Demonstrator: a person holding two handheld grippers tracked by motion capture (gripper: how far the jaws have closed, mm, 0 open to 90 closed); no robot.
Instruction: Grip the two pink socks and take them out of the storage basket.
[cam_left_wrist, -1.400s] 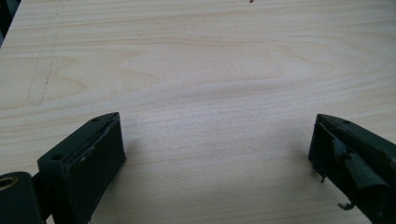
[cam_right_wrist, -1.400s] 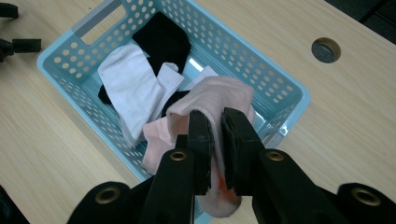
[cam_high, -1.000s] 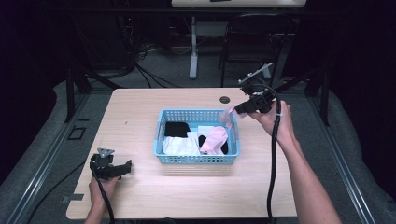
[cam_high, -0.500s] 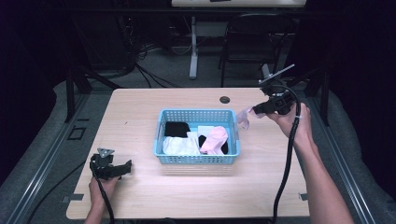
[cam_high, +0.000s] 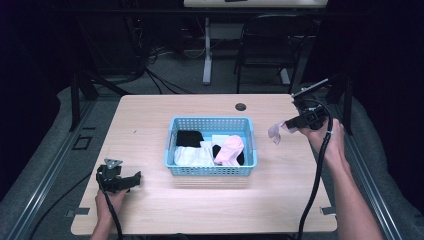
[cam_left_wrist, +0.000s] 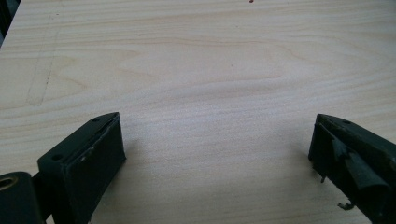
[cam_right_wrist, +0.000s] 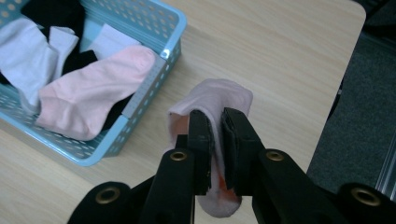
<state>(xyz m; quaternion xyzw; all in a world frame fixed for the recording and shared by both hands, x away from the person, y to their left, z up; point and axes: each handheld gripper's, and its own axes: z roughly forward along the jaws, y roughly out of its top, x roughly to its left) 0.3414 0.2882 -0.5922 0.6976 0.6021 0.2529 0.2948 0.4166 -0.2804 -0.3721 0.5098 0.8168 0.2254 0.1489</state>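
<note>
One pink sock (cam_right_wrist: 212, 105) is out of the blue basket (cam_high: 172, 171), pinched in the right tool (cam_right_wrist: 217, 123) above the surface (cam_high: 150, 115) beside it. Several socks remain inside. Left tool (cam_left_wrist: 215, 154) rests open, empty.

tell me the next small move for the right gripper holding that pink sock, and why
Probably lower the right gripper toward the bare table right of the blue basket and release. It is shut on the pink sock, which hangs above the tabletop outside the basket, so setting it down looks like the natural next step.
</note>
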